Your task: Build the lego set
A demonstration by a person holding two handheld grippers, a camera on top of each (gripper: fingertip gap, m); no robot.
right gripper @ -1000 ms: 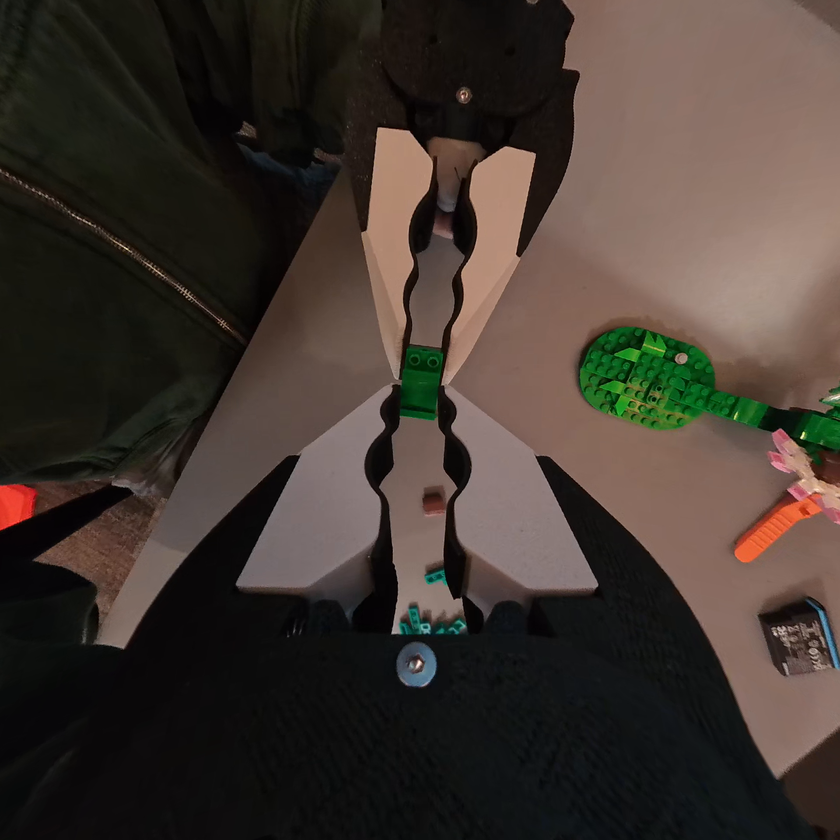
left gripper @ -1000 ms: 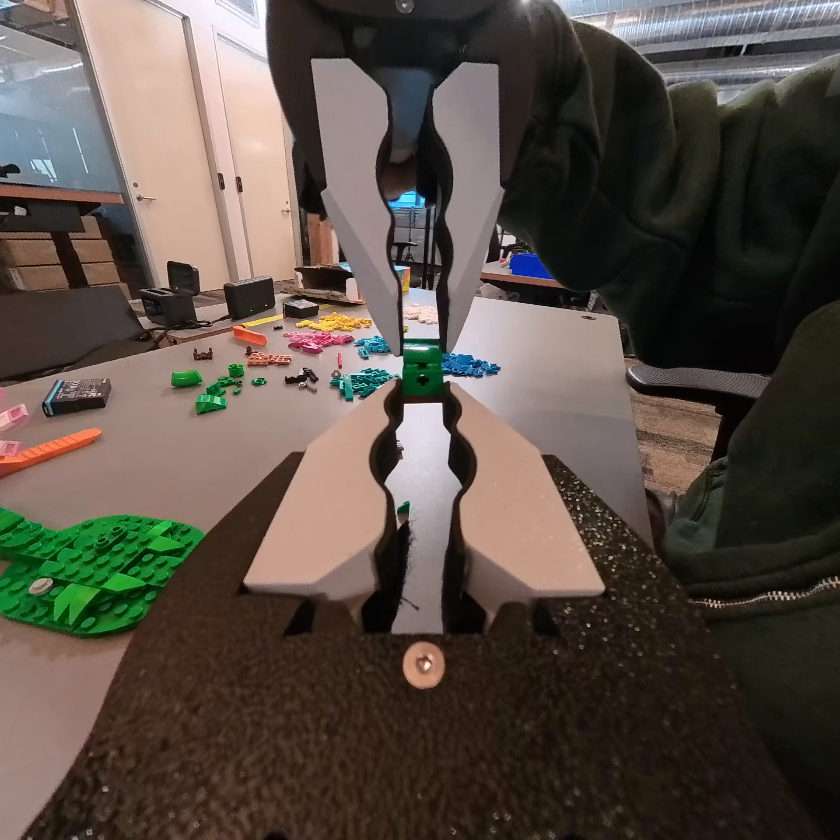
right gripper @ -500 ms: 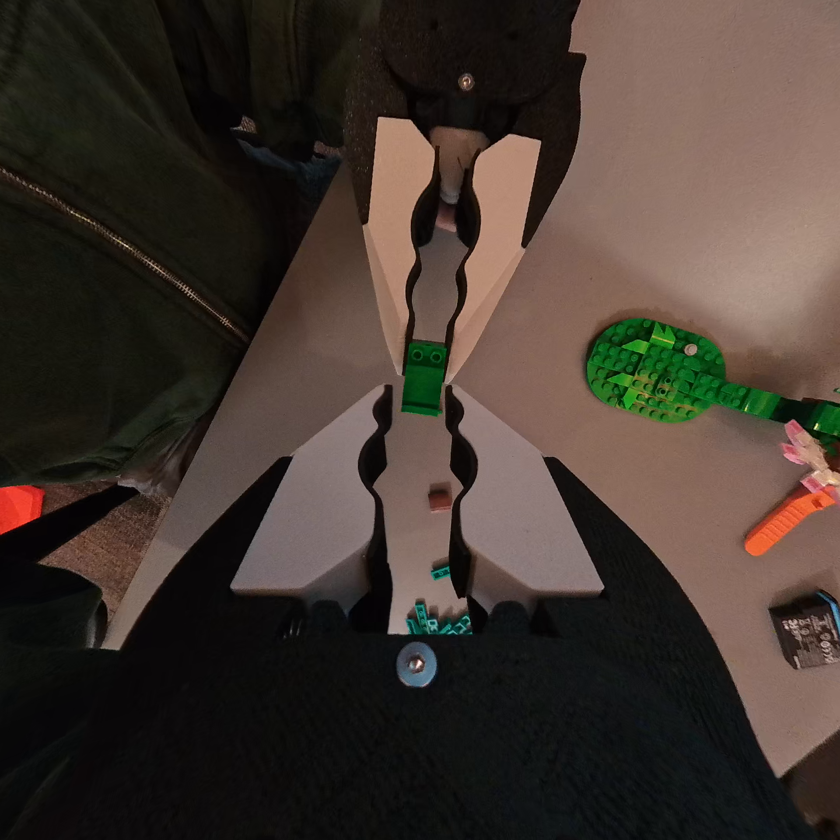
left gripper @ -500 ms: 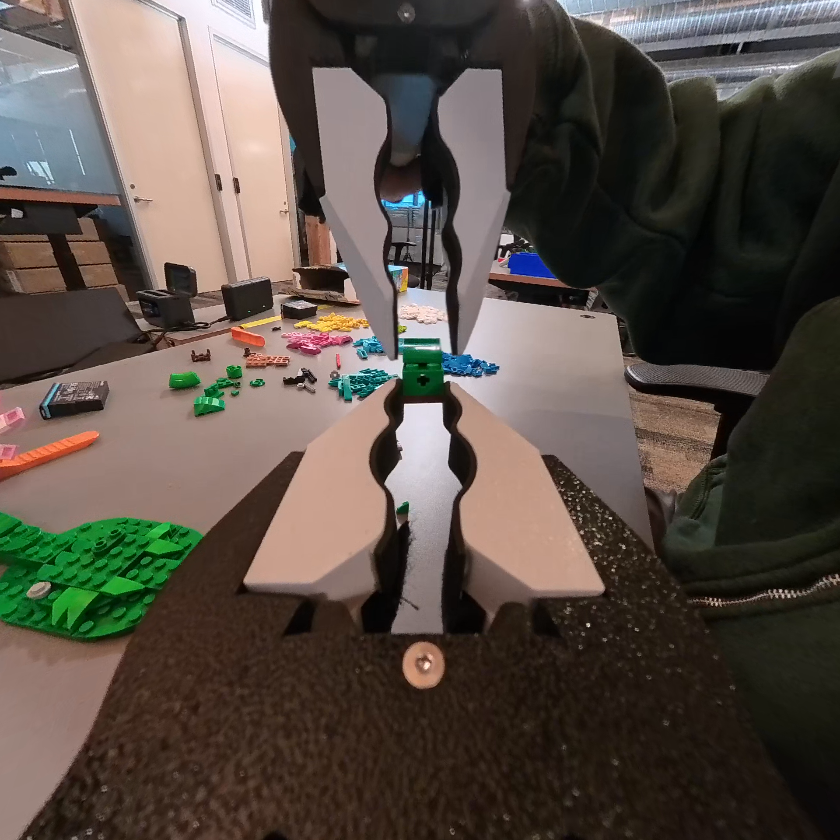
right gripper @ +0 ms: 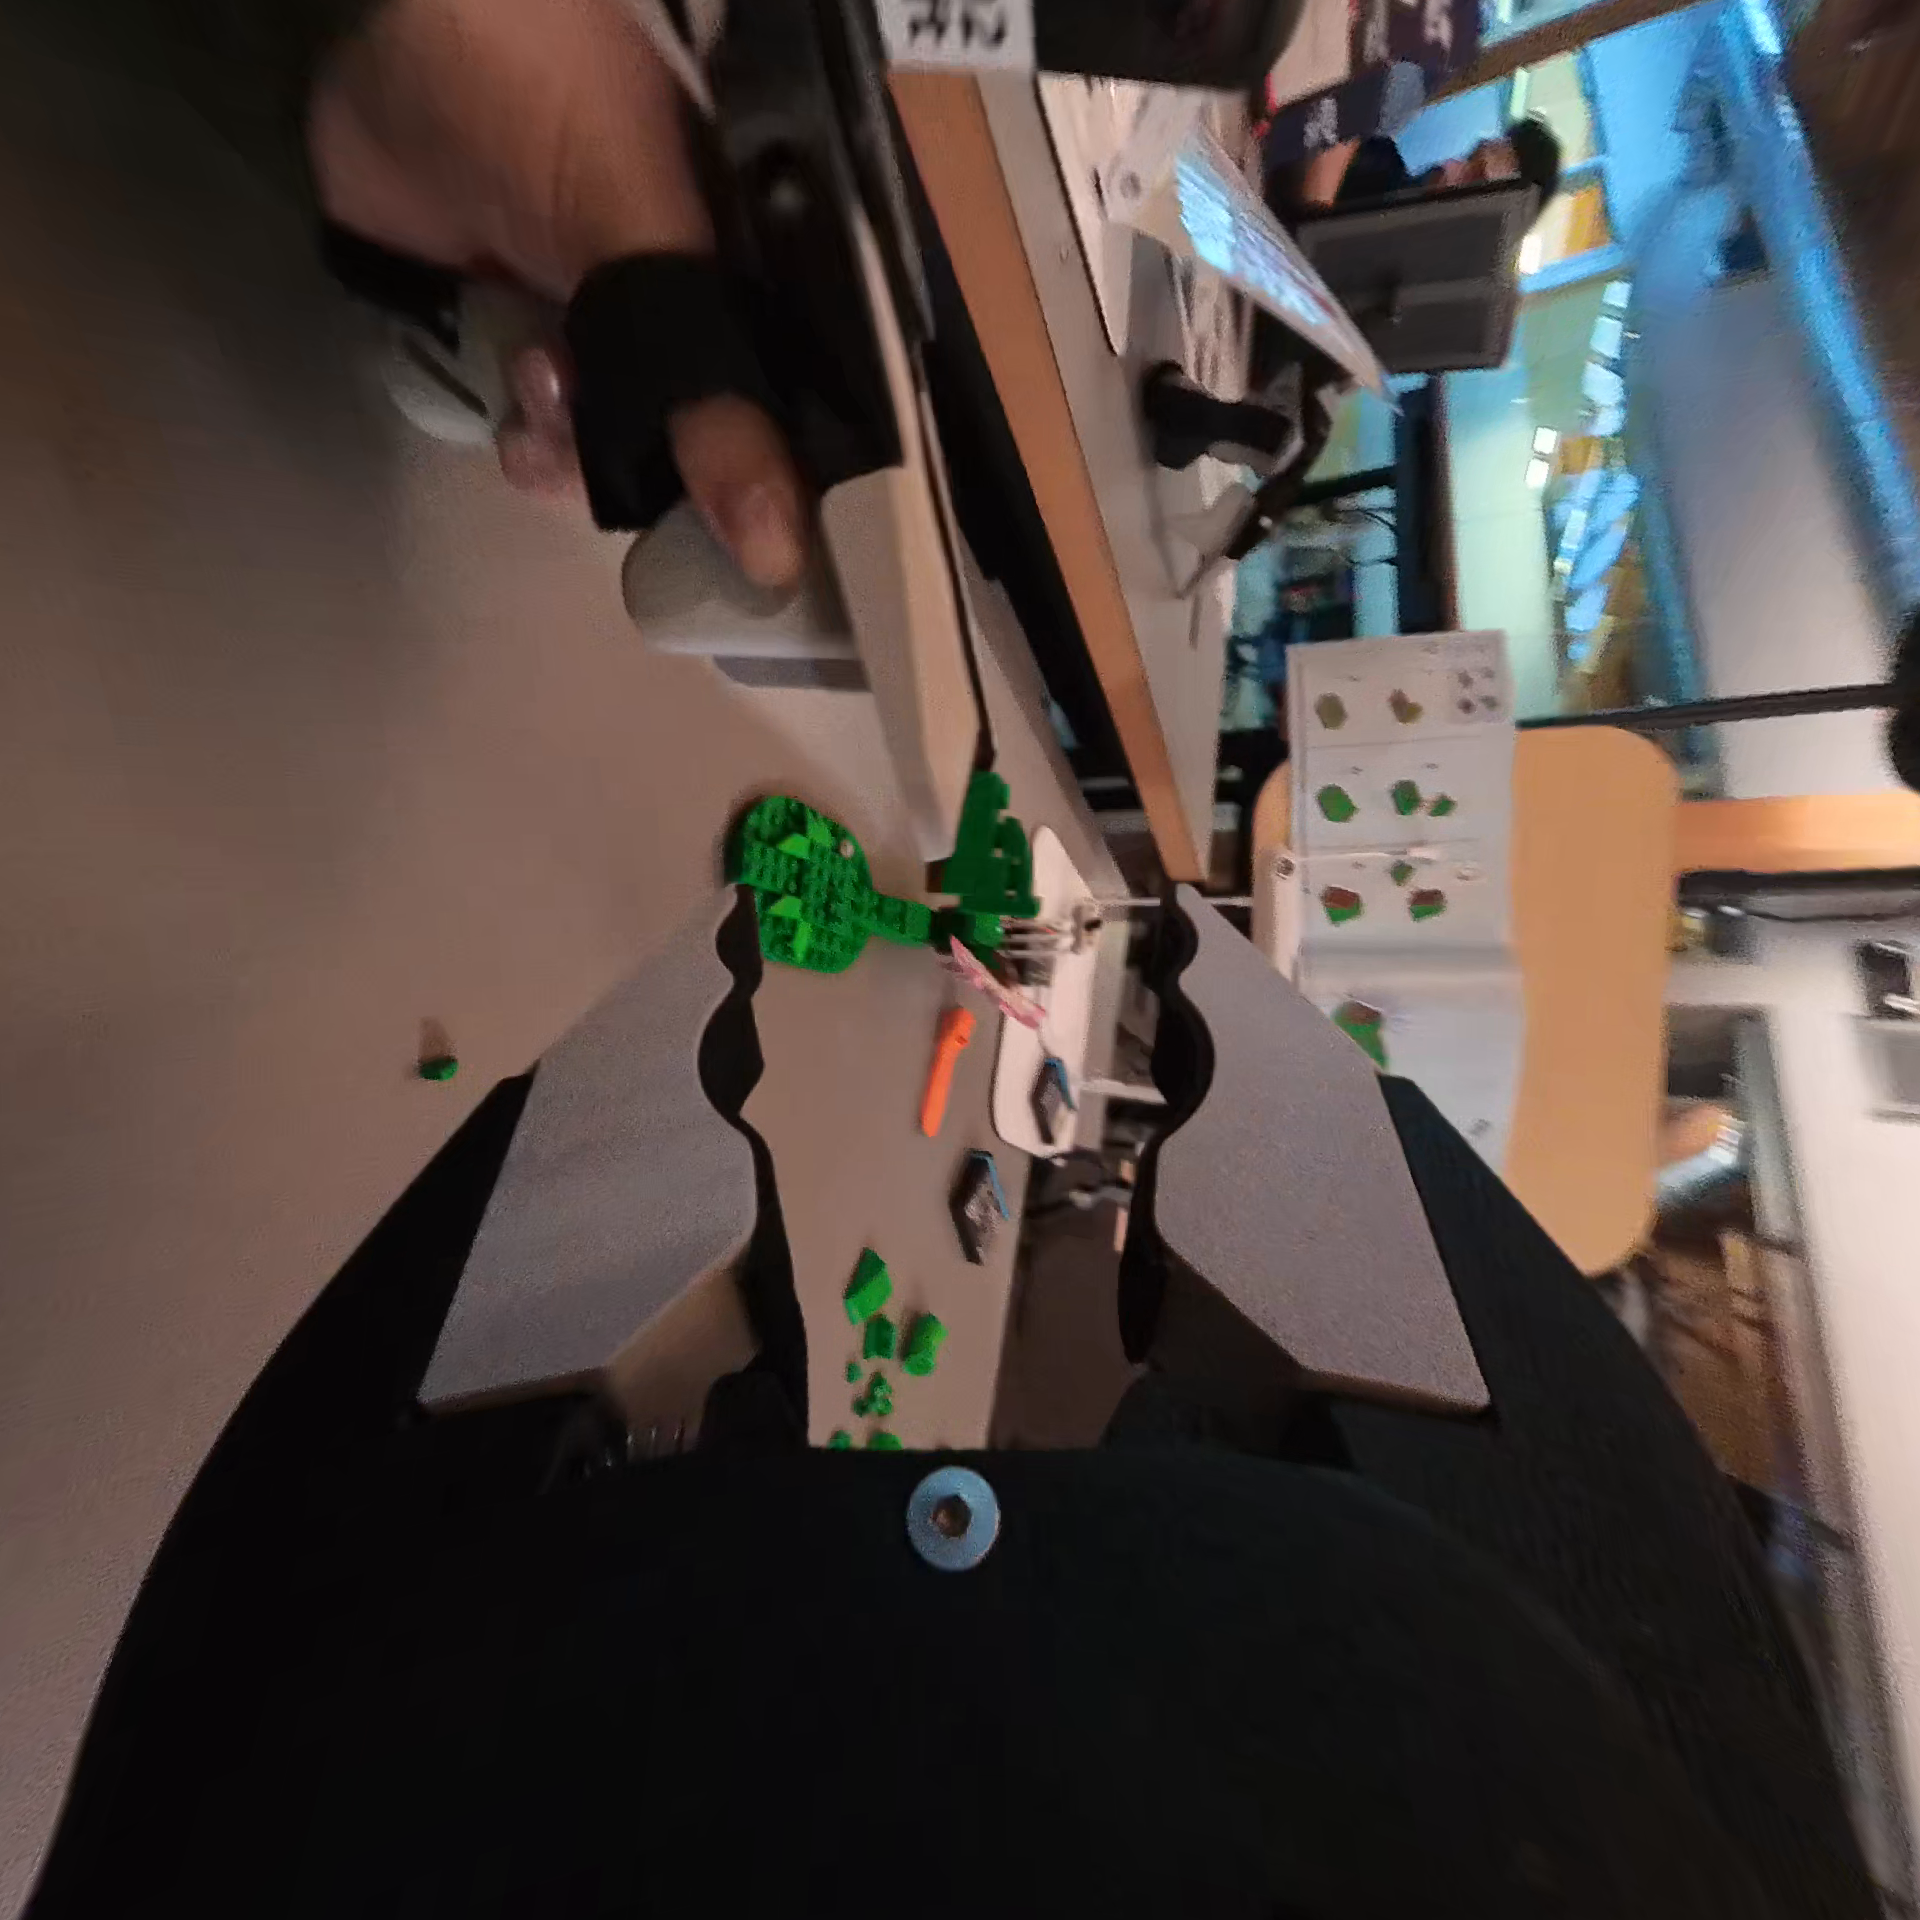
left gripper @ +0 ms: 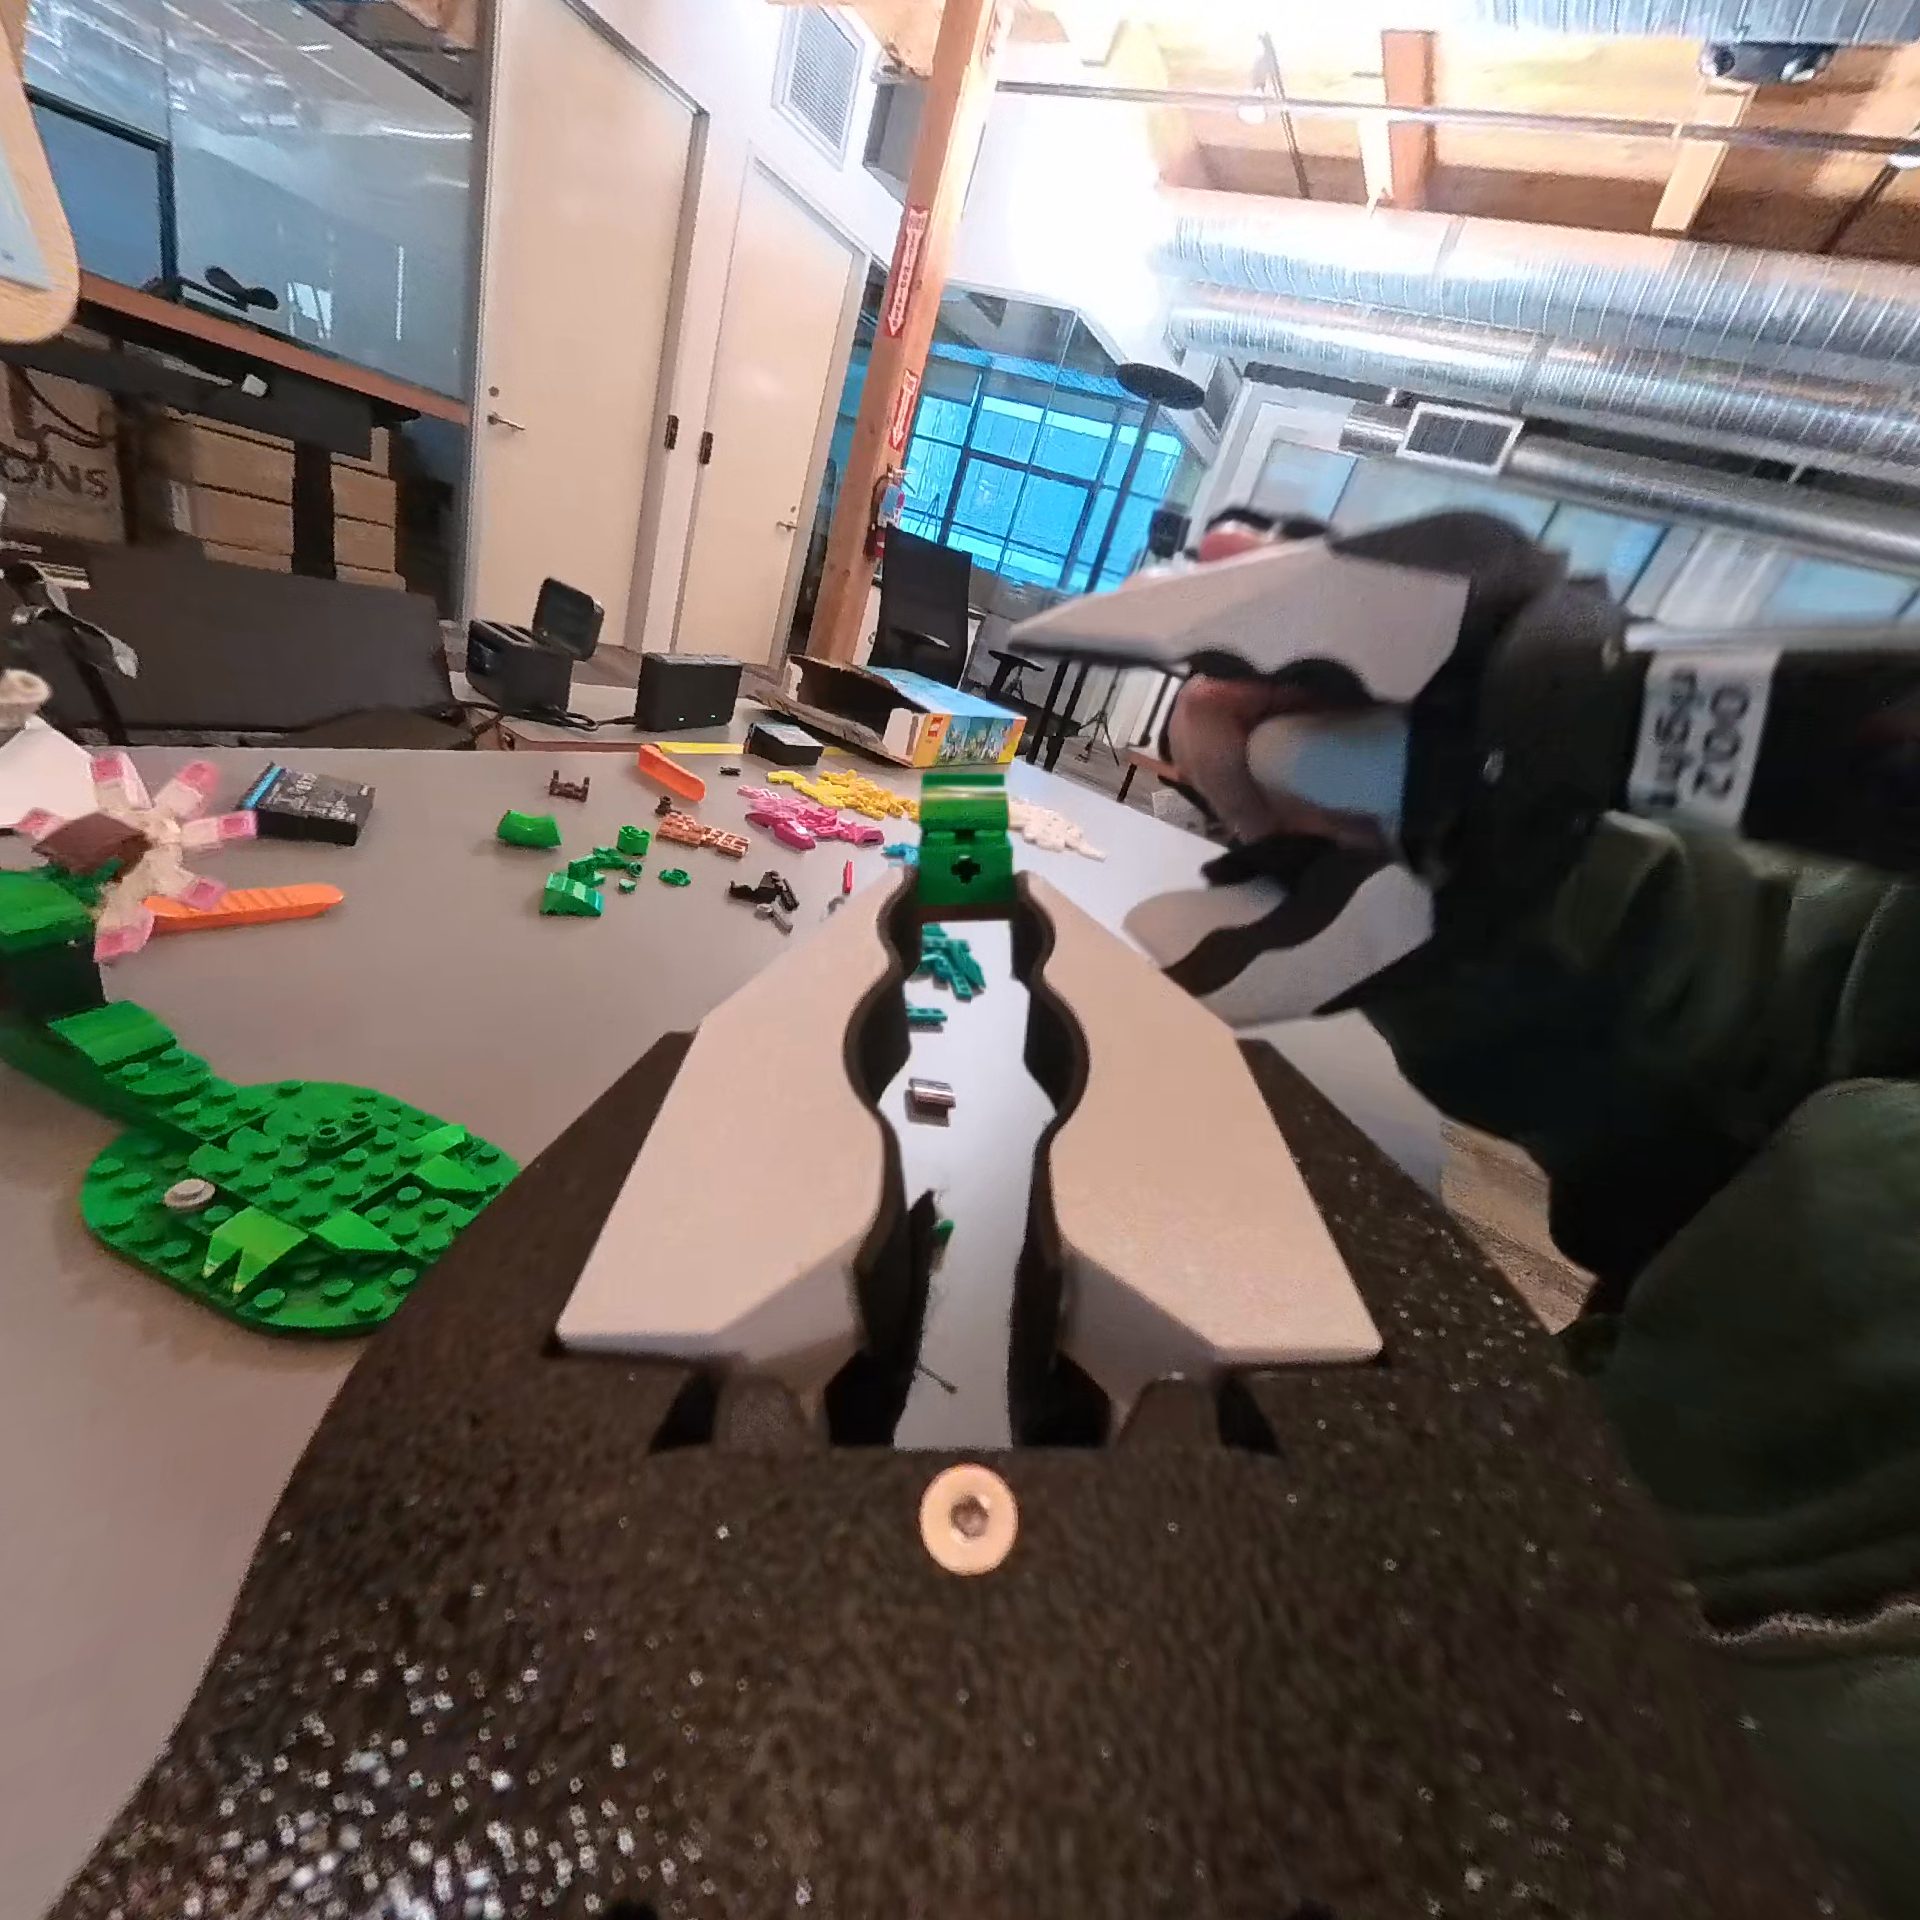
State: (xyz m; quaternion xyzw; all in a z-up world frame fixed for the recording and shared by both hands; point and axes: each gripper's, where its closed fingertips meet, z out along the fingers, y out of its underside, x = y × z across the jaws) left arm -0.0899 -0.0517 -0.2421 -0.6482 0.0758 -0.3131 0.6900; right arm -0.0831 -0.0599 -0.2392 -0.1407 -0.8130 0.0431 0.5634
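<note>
The left gripper (left gripper: pixel 964 883) pinches a green brick (left gripper: pixel 966 847) above the table (left gripper: pixel 436 977); the right gripper (right gripper: pixel 956 914) gapes, empty.

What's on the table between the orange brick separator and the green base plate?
Bare grey table in the left wrist view; nothing lies between the orange brick separator and the green base plate.

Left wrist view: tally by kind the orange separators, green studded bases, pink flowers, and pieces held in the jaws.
orange separators: 2
green studded base: 1
pink flower: 1
green piece held in the jaws of the left gripper: 1
Total: 5
</note>
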